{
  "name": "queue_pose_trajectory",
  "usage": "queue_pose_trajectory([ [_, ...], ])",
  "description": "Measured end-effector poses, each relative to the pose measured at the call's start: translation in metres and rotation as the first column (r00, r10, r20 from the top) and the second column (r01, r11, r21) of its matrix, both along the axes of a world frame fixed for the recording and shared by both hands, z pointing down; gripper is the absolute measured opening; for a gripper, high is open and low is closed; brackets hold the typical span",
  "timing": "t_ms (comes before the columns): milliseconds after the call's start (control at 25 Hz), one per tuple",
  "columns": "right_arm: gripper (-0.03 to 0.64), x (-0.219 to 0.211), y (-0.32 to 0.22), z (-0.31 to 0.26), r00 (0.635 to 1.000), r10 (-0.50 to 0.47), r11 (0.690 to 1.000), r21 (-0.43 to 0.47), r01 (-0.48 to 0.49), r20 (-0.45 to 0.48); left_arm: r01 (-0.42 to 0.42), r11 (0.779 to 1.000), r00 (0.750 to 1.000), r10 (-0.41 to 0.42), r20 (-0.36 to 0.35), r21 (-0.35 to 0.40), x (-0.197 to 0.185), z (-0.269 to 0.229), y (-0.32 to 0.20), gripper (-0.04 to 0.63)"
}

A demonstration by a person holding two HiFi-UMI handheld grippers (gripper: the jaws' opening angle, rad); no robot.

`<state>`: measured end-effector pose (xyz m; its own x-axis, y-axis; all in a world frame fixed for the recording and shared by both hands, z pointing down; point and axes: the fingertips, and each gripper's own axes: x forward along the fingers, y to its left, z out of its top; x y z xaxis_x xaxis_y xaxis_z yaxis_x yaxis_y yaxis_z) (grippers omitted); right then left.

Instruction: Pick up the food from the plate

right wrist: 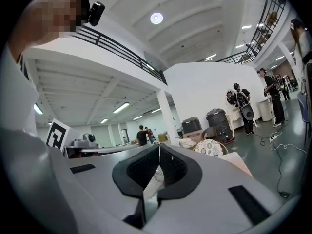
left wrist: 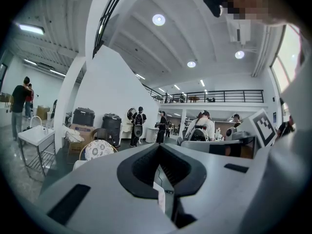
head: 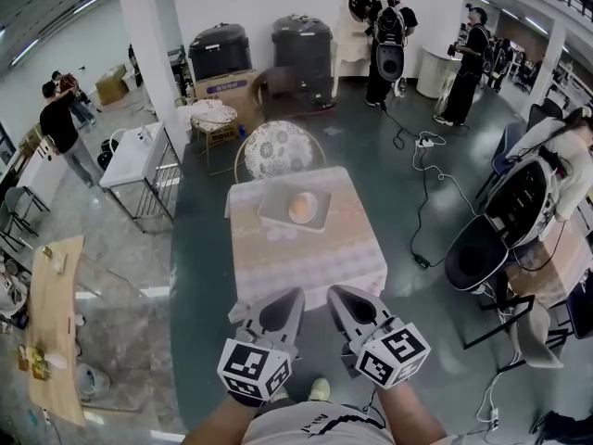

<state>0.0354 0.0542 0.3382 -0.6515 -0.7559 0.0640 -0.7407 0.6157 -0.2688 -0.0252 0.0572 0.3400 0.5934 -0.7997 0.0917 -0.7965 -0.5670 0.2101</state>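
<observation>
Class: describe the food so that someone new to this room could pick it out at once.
Find the small table with the pale cloth, just in front of the patterned chair. On it lies a grey square plate. The food is the round orange-tan lump on that plate, the only thing there.

Bright, even light from round ceiling lamps (left wrist: 158, 19) and a strip light (left wrist: 30, 29); soft shadows, strong fisheye bending (black corners in both gripper views).

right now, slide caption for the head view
Left claw and right claw shut, short of the table; food sits on plate.
</observation>
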Motion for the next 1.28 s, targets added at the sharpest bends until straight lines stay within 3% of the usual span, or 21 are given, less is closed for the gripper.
queue_pose_trajectory([
  [560,0.016,0.03,-0.008,0.0,1.0,-0.025,1.0,0.01,0.025,-0.001,0.033,0.999,0.999,-0.033,0.02,0.024,0.029,-0.005,-0.009,0.006],
  [1280,0.016,0.038,-0.05,0.019,1.0,-0.005,1.0,-0.021,0.005,-0.002,0.038,0.999,0.999,-0.037,0.031,-0.007,0.033,0.013,-0.051,0.006],
])
